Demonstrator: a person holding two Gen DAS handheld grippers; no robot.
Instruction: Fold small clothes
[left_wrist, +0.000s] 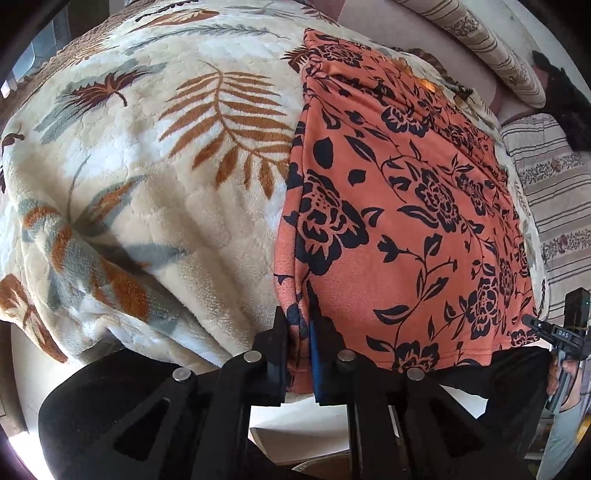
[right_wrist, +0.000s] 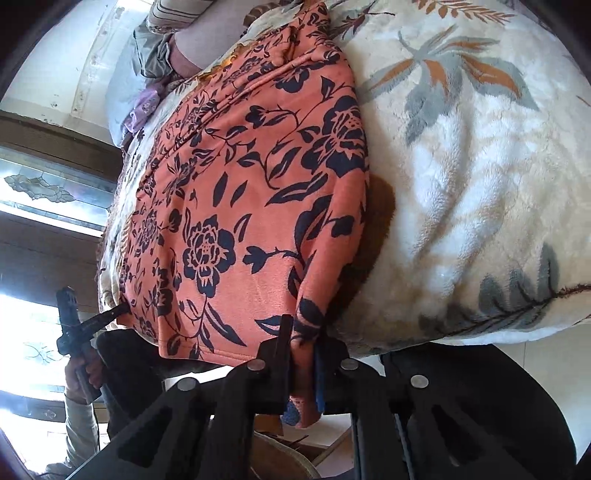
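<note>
Fabric fills the left wrist view: an orange floral garment lies flat on a cream leaf-print blanket, and the left gripper is clamped on its near left corner at the hem, probably so that edge can be lifted and carried over for a fold; far right, the right gripper meets the opposite corner, its bite too small to judge here. The right wrist view settles that, showing the right gripper pinched on the near right corner with cloth bunched between its fingers, and it alone shows a hand holding the left gripper's handle.
</note>
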